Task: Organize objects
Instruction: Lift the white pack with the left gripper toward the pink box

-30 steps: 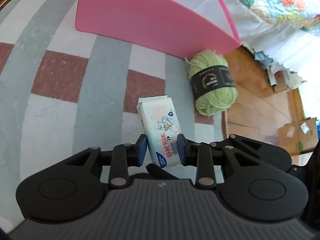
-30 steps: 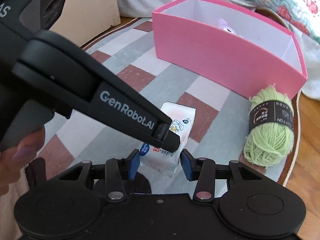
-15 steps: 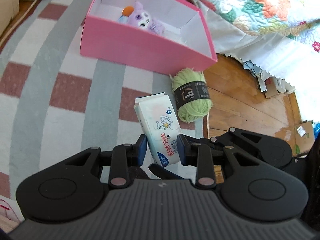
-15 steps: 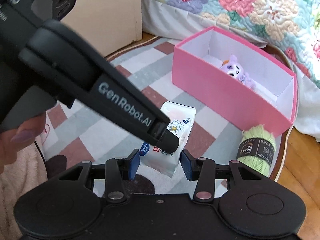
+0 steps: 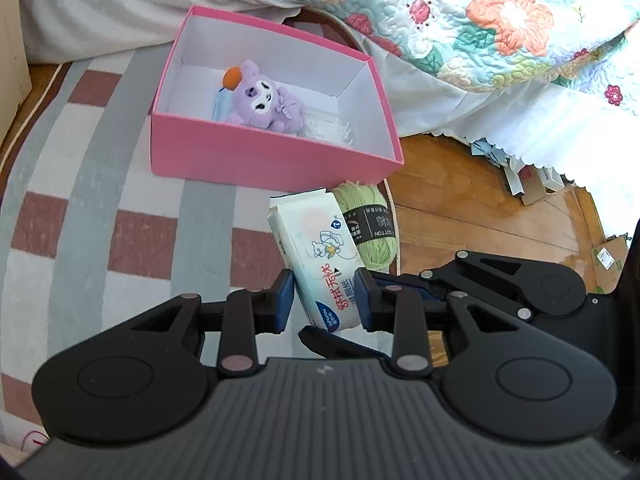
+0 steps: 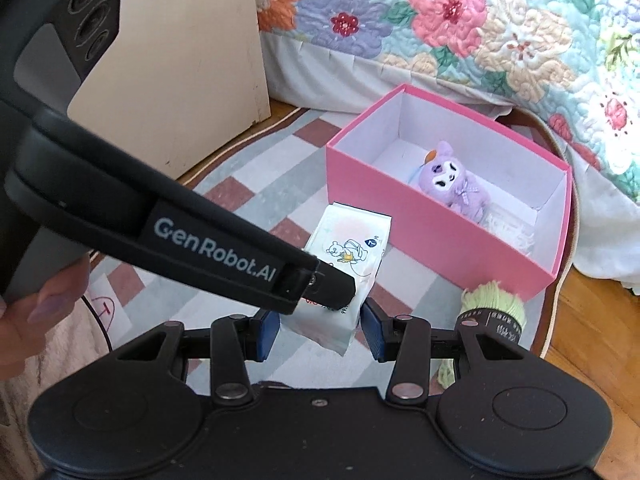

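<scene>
A white tissue pack (image 5: 316, 240) (image 6: 348, 240) with a cartoon bear print hangs above the striped rug (image 5: 120, 200). My left gripper (image 5: 324, 300) is shut on its near end, blue pads pressing both sides. My right gripper (image 6: 320, 330) is shut on the same pack from the other side. One of the left gripper's fingers (image 6: 240, 248) crosses over the pack in the right wrist view. Beyond stands an open pink box (image 5: 260, 160) (image 6: 400, 220) holding a purple plush toy (image 5: 264, 100) (image 6: 452, 184). A green yarn ball (image 5: 372, 232) (image 6: 492, 308) lies by the box's corner.
A bed with a floral quilt (image 5: 440, 20) hangs over the floor behind the box. A cream cabinet (image 6: 180, 60) stands at the left. Wooden floor (image 5: 480, 208) with cardboard scraps (image 5: 532, 188) lies right of the rug. A person's hand (image 6: 40, 312) holds the left gripper.
Both grippers have risen together with the tissue pack between them. The rug and yarn ball look farther below, and the box's inside with the plush toy has come into view.
</scene>
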A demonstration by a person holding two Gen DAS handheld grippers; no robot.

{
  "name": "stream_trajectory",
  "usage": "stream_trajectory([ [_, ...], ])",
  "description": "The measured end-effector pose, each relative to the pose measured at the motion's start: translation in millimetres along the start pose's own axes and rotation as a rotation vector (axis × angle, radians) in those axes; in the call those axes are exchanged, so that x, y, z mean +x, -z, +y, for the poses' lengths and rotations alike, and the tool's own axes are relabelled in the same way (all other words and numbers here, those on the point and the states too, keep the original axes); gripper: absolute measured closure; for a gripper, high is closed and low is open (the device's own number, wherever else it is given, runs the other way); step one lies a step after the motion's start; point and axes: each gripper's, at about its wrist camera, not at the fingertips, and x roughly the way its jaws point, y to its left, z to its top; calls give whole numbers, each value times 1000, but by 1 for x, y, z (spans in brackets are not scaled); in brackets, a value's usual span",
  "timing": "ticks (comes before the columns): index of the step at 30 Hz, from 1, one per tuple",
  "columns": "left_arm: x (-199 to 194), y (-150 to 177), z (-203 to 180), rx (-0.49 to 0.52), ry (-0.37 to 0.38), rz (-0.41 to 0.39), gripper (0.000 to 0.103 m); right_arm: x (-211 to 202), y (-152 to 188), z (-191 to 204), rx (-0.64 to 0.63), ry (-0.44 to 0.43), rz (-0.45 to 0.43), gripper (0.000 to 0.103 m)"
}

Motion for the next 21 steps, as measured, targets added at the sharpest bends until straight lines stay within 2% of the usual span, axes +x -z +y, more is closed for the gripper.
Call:
stream_trajectory([
  [9, -5, -17, -11, 33, 2, -11, 73, -7, -9, -2, 18, 15, -17, 54],
  [13, -9, -24, -16, 48, 28, -26, 71, -14, -15, -7, 29, 25, -33, 54],
  [21, -11, -55, -24, 71, 85, -72, 70, -26, -27, -26, 73, 58, -136, 54],
])
